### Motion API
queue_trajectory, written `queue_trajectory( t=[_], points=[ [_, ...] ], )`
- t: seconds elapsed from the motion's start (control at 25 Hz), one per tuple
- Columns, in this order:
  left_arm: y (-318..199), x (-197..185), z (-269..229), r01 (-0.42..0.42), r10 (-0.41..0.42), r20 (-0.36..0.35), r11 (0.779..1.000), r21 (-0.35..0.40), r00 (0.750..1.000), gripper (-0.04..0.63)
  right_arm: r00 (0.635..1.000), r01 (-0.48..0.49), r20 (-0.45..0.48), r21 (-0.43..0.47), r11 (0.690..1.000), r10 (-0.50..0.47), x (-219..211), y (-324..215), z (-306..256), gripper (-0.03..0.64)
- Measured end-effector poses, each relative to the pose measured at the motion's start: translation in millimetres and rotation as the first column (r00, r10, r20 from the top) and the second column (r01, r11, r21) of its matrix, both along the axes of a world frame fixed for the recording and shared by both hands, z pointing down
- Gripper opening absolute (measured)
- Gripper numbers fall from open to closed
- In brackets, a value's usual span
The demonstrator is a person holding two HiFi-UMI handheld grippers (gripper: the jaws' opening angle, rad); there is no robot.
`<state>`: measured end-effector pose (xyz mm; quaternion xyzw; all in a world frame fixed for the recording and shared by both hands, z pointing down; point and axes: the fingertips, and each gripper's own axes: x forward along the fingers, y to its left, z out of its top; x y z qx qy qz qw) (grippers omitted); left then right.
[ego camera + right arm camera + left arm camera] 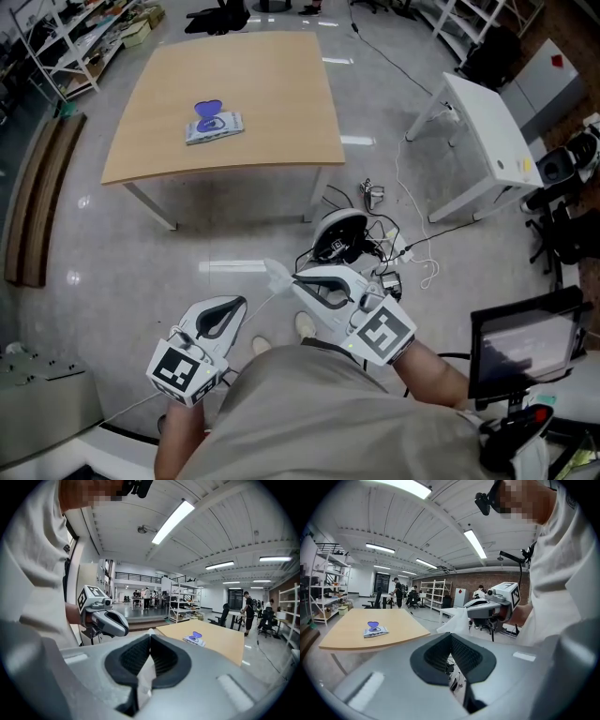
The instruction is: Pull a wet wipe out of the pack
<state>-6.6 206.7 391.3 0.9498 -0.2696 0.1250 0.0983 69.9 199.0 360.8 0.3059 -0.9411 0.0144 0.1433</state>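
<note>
The left hand-held gripper (234,307) is closed, with nothing between its jaws. Just to its right, the right hand-held gripper (300,278) pinches a white wet wipe (277,273), which sticks out past the jaw tips. The pack (214,125) lies well apart from both on the table (281,84), its purple lid (208,109) seemingly flipped up. The wipe's edges blend into the pale floor (112,244).

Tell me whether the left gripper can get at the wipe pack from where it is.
Probably not from here. The left gripper is near the person's body, while the wipe pack lies on the table across a stretch of floor. Nothing blocks the way; stepping closer should do it.
</note>
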Motion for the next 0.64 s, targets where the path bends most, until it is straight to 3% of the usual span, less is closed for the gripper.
queue_trajectory(
  t=[0.44,0.64],
  points=[
    [-22.8,14.1,3.3,0.048,-0.048,0.019,0.999,-0.004,0.999,0.005,0.999,0.044,0.009,-0.002,0.999,-0.044,18.7,-23.6,0.2,0.003],
    [-18.8,13.3,27.1,0.068,-0.068,0.024,0.998,0.006,0.997,0.005,0.998,0.06,0.01,0.001,0.998,-0.06,20.0,-15.9,26.0,0.003]
  ],
)
